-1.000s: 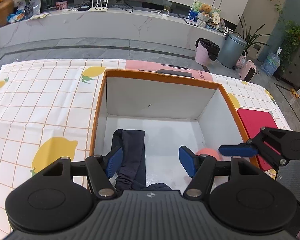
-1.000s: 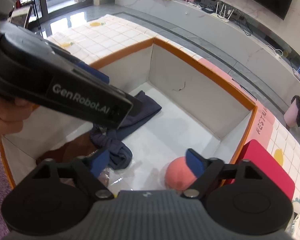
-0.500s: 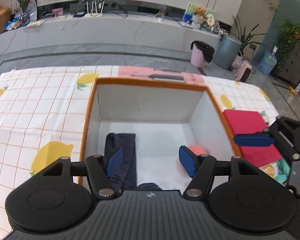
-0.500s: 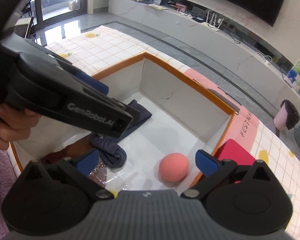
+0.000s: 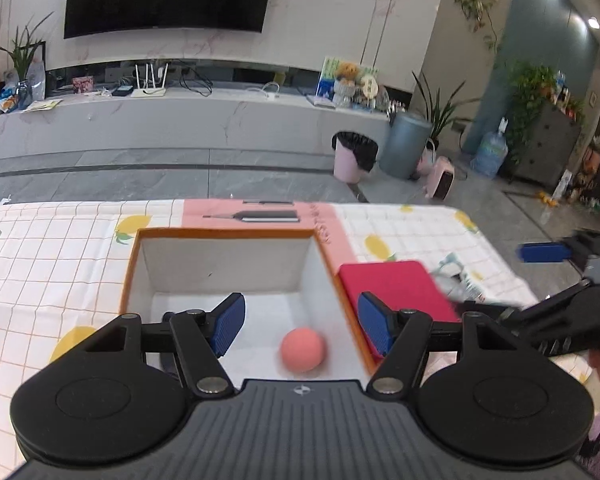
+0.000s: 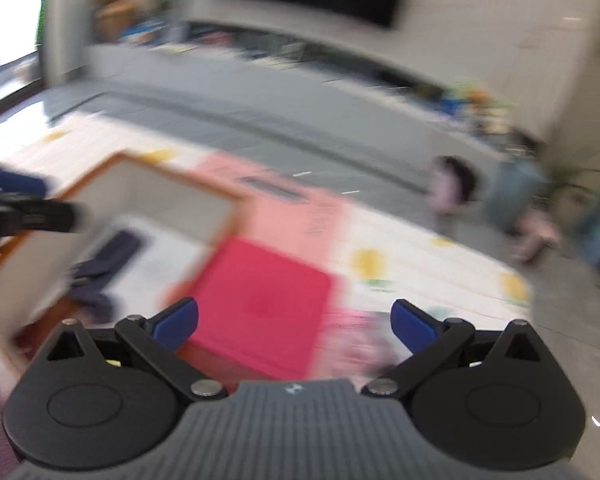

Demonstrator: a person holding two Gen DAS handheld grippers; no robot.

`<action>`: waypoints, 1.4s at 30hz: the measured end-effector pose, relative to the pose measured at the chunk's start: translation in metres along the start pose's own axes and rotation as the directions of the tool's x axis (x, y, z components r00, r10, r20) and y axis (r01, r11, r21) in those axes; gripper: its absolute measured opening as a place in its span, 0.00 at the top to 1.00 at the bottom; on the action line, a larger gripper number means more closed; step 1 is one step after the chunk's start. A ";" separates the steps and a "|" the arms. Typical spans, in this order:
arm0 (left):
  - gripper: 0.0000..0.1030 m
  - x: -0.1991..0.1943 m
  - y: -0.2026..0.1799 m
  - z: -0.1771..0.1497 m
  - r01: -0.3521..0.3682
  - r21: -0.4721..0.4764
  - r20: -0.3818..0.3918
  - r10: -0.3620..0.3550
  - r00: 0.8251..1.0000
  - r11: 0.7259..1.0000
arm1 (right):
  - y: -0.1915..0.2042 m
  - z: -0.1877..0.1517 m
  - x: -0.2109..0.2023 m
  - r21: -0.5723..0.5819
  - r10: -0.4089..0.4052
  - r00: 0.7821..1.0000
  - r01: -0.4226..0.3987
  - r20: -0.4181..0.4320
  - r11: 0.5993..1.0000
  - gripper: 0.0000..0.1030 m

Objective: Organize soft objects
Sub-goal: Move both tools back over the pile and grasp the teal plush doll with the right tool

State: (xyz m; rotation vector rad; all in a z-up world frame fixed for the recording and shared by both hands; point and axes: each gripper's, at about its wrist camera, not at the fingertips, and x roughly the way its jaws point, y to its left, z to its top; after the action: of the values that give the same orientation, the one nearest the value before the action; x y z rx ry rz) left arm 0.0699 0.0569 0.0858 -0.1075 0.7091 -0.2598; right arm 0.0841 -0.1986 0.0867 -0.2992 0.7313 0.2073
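Left wrist view: pink ball (image 5: 302,349), round, smooth and matt, lying on the white floor of an orange-rimmed box (image 5: 220,233) with plain white card walls. Left tool (image 5: 300,322), black with ribbed blue pads, jaws apart and empty; the ball sits low between the pads, nearer the right one, untouched. Red flat rectangular pad (image 5: 392,286), soft-looking with rounded corners, lies just outside the box at 3 o'clock of the ball, on the lemon-print checked cloth (image 5: 60,248) covering the worktop. Right tool (image 5: 556,276) shows at the 3 o'clock edge, blurred, one blue pad forward. Right wrist view, heavily blurred: right tool (image 6: 294,322), jaws wide apart with nothing between them. The red pad (image 6: 268,292) lies between and beyond its pads, toward 12 o'clock. Dark navy cloth (image 6: 108,260), crumpled and limp, lies inside the box (image 6: 168,174) at 10 o'clock of the tool. Left tool (image 6: 24,214) enters at 9 o'clock.
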 end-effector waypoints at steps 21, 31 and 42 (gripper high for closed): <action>0.26 0.045 -0.151 -0.043 0.202 0.284 -0.113 -0.176 0.978 0.938 | -0.172 -0.137 0.107 0.519 0.022 0.917 0.205 -0.397 0.830 0.03; 0.26 0.065 -0.171 -0.079 0.229 0.365 -0.196 -0.166 0.967 0.903 | -0.180 -0.155 0.139 0.517 0.032 0.867 0.267 -0.497 0.813 0.02; 0.26 0.069 -0.168 -0.092 0.231 0.361 -0.227 -0.155 0.962 0.903 | -0.175 -0.160 0.153 0.471 0.032 0.855 0.254 -0.518 0.845 0.09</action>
State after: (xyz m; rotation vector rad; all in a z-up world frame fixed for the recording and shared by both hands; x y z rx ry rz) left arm 0.0262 -0.1243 0.0039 0.2283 0.8290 -0.6035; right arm 0.1457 -0.4044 -0.0965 0.1442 1.2620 -0.2082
